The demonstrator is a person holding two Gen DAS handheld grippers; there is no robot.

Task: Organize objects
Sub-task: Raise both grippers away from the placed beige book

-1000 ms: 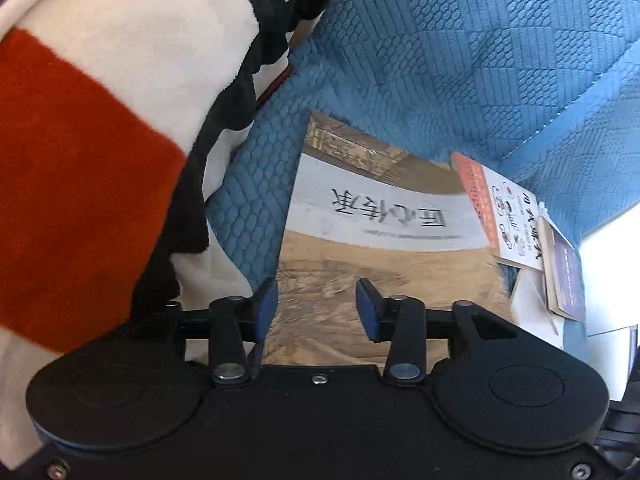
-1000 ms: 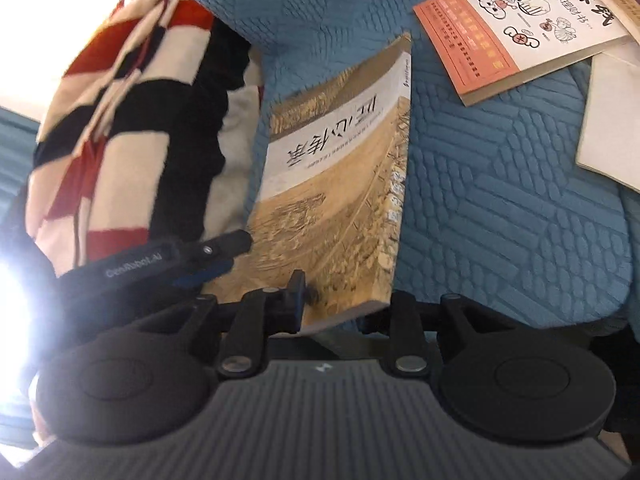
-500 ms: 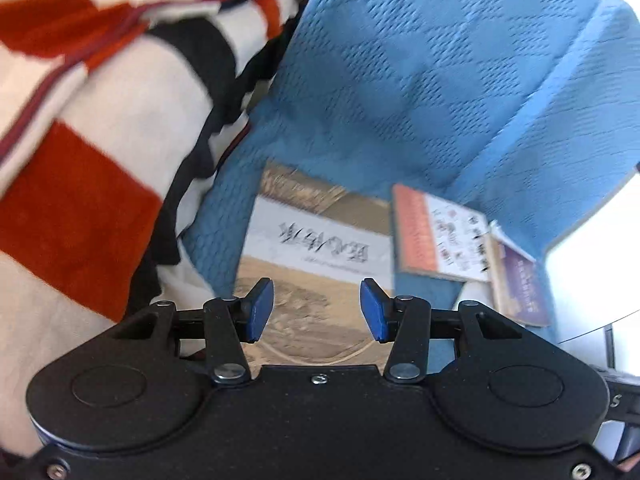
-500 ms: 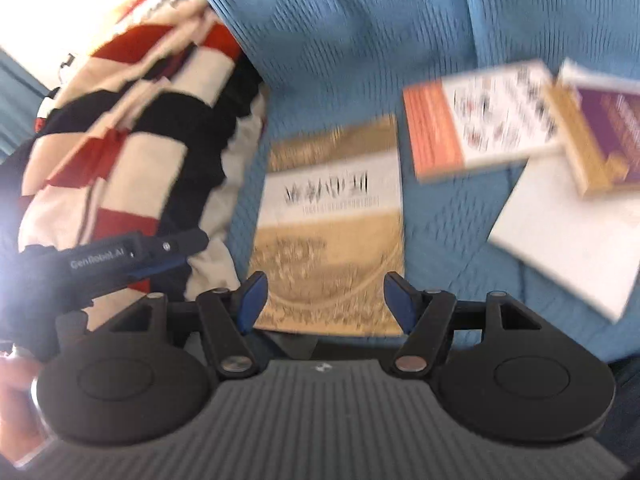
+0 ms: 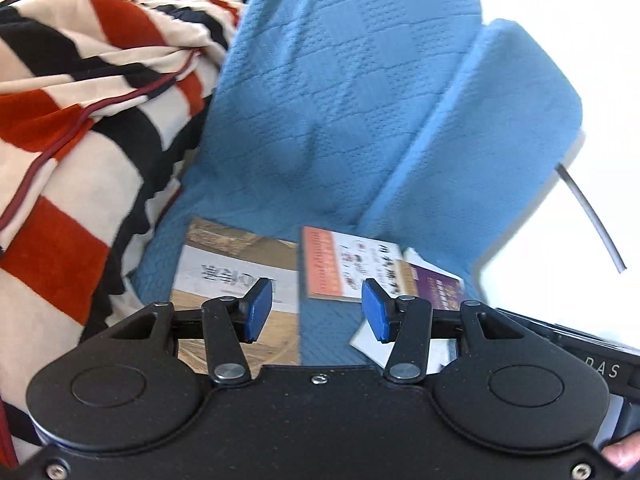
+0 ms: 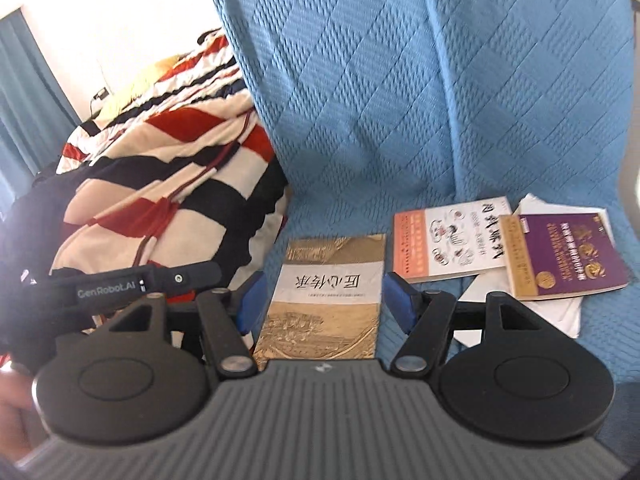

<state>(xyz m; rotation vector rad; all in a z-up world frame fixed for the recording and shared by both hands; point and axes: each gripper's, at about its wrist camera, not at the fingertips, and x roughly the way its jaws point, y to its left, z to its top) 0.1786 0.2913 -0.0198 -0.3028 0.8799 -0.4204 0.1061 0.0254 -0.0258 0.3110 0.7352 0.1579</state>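
Observation:
A tan book with a white band (image 6: pixel 326 300) (image 5: pixel 236 276) lies flat on the blue quilted sofa seat (image 6: pixel 344 208). To its right lie an orange and white book (image 6: pixel 448 242) (image 5: pixel 344 266) and a purple and gold book (image 6: pixel 564 254) (image 5: pixel 436 284), with white sheets (image 6: pixel 520 300) under them. My right gripper (image 6: pixel 324 302) hangs above the tan book, open, nothing between its pads. My left gripper (image 5: pixel 316 310) is open and empty too, above the gap between the tan and orange books. Its black body (image 6: pixel 132 284) shows at the left of the right wrist view.
A red, white and black striped blanket (image 6: pixel 160 184) (image 5: pixel 80 120) is heaped on the left of the sofa. The blue backrest (image 6: pixel 440 80) rises behind the books, with an armrest (image 5: pixel 480 140) at the right. A curtain (image 6: pixel 24 92) hangs far left.
The right gripper let go of the tan book, which now lies flat on the seat. Both grippers rose and drew back, so more of the sofa and other books shows.

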